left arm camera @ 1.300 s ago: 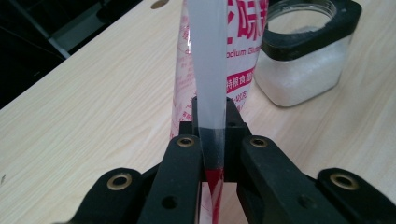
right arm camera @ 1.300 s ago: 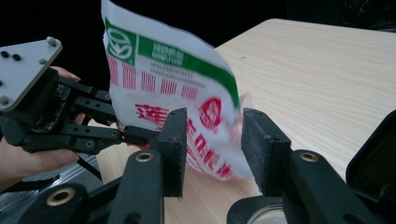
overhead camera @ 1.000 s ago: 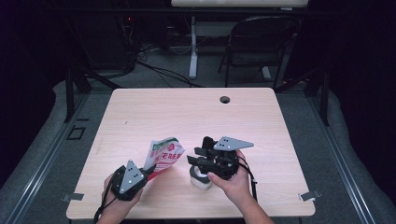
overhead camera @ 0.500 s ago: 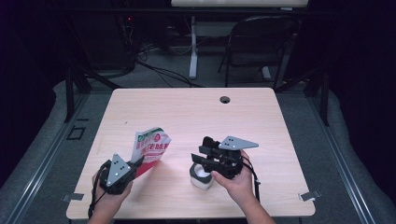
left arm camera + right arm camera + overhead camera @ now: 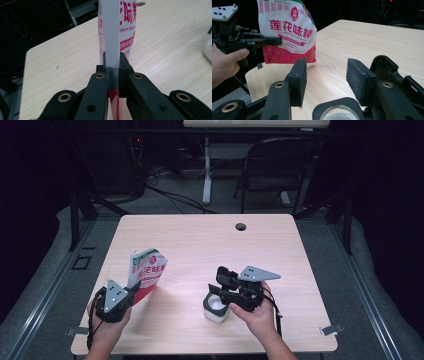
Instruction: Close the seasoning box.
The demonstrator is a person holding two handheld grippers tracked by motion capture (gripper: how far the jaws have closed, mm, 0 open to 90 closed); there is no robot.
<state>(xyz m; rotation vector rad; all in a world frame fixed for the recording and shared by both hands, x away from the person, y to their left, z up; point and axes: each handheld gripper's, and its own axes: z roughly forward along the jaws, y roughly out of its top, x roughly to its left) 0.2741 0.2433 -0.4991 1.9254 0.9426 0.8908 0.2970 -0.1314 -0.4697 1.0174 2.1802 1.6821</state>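
Left gripper (image 5: 131,292) is clamped on the side edge of the bag (image 5: 146,272), a white-and-red packet with red print held upright near the table's (image 5: 200,240) left edge. In the left gripper view the pads (image 5: 124,67) pinch the thin seam tight. Right gripper (image 5: 220,287) hovers with jaws spread wide, having just opened further, nothing between its pads (image 5: 359,78). It sits just above a white jar (image 5: 216,307) with a black rim, well apart from the bag.
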